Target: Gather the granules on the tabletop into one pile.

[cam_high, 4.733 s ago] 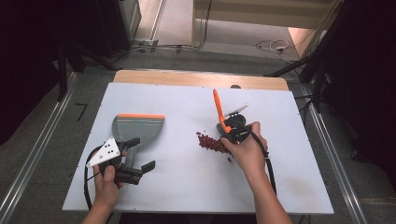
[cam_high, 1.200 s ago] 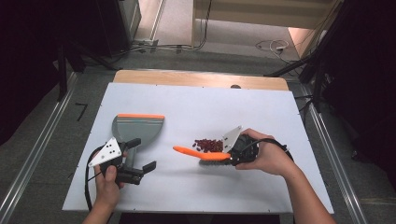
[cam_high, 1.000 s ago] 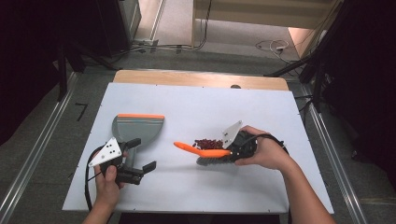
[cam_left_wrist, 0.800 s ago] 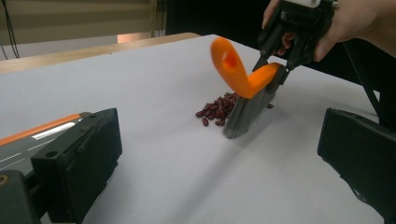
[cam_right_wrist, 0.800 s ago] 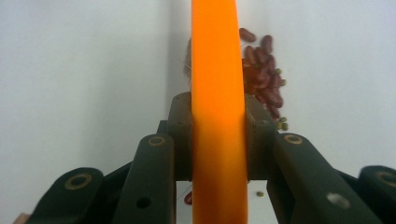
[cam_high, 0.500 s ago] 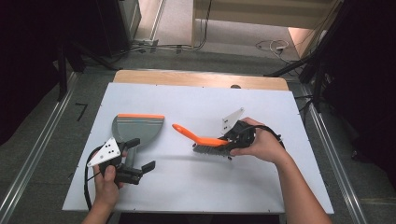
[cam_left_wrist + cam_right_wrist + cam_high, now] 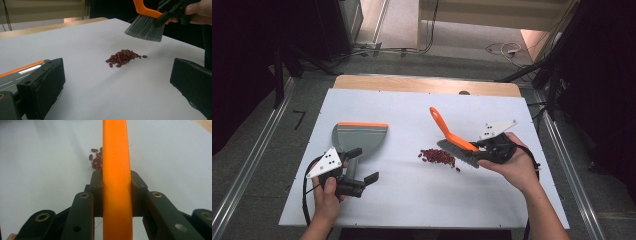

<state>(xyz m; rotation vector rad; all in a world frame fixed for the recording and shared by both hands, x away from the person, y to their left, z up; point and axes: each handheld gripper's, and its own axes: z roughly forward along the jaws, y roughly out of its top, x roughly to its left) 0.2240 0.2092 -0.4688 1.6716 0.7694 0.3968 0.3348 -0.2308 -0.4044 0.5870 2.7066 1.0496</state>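
Beans (image 7: 438, 156) are lying in a small heap mid-table — just beside the brush (image 7: 455, 141), which the right gripper (image 7: 484, 150) is clamping by its orange back; left gripper (image 7: 362, 177) is resting released near the dustpan (image 7: 359, 137).

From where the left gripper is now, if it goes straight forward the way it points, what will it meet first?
Probably the beans: the pile lies ahead between the open jaws of the left gripper, with bare table before it. The brush hangs higher and farther off.

1 brush (image 7: 452, 137), 1 dustpan (image 7: 359, 137), 1 bean pile (image 7: 438, 156)
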